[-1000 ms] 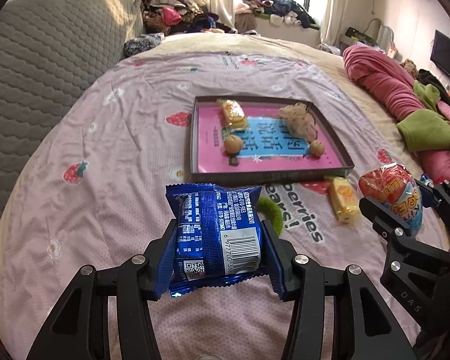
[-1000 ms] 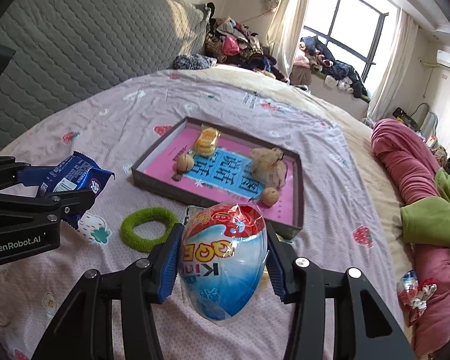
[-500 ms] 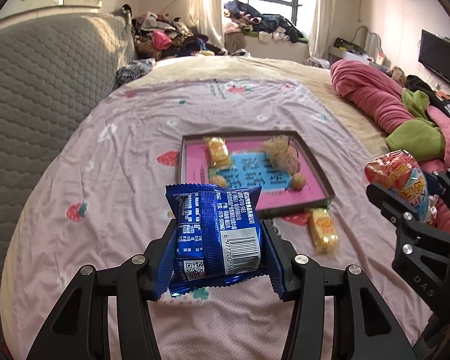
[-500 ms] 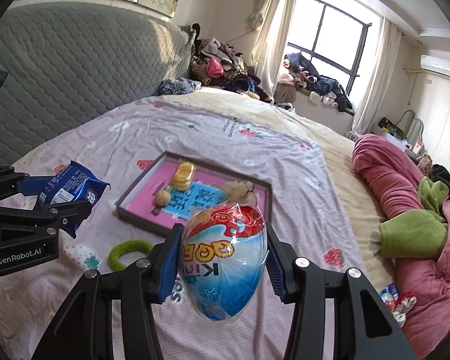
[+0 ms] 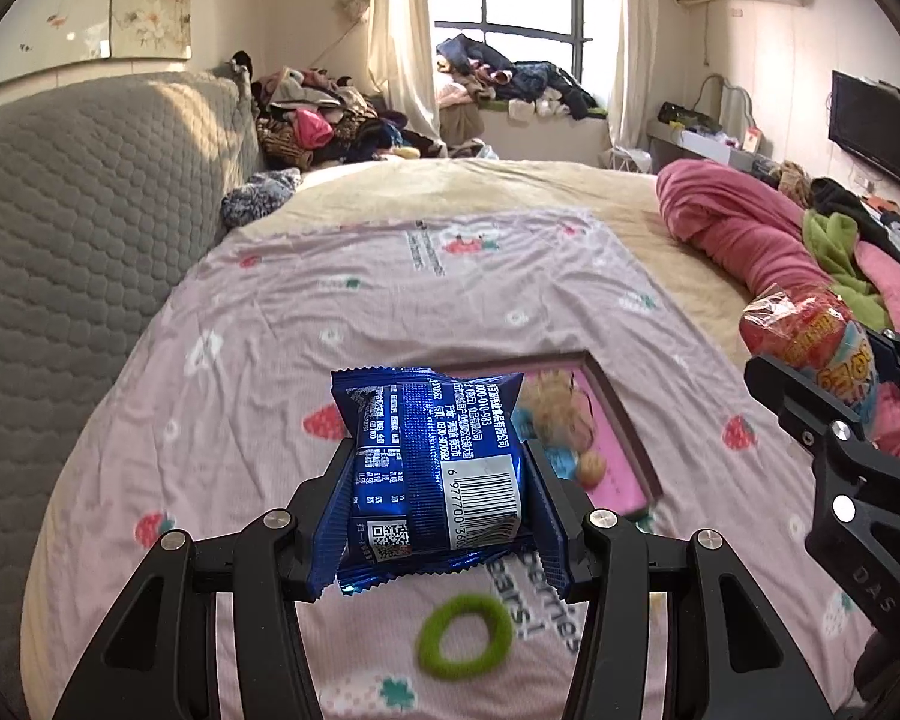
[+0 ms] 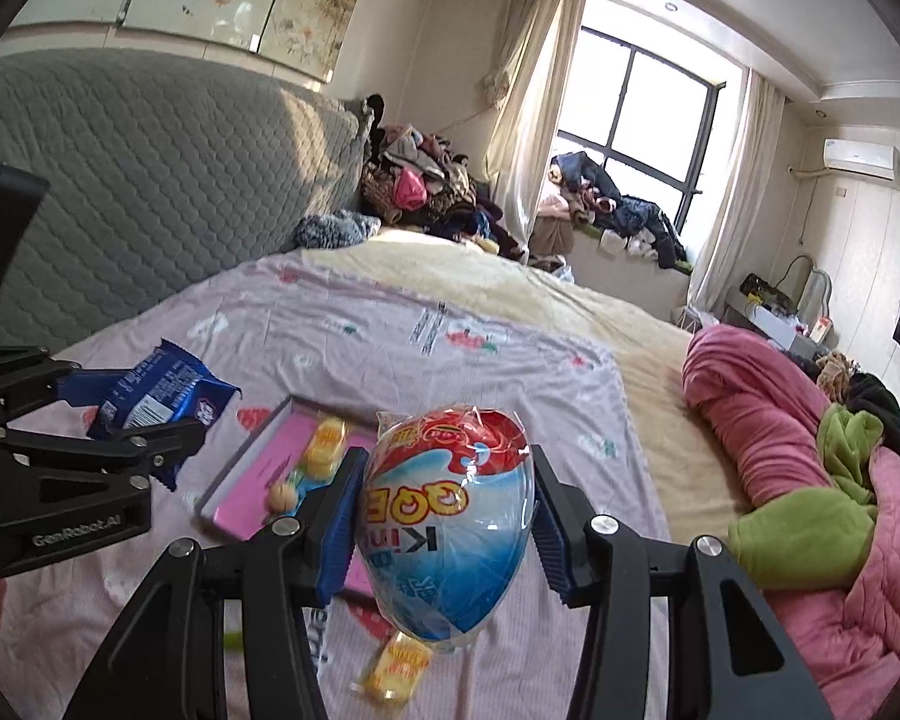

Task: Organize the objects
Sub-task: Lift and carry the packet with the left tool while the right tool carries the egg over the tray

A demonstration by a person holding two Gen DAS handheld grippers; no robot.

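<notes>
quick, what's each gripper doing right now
left gripper: closed on the blue snack packet
right gripper: closed on the egg-shaped wrapped treat

Left gripper (image 5: 435, 474): matte black linkage arms with triangular cutouts, silver round pivot screws, ribbed blue pads (image 5: 324, 531) on the fingers. Right gripper (image 6: 444, 516): same build, black arms, silver screws, blue ribbed pads. Left unit at the left edge of the right wrist view carries white "GenRobot.AI" lettering; right unit at lower right of the left wrist view shows embossed "DAS".
</notes>
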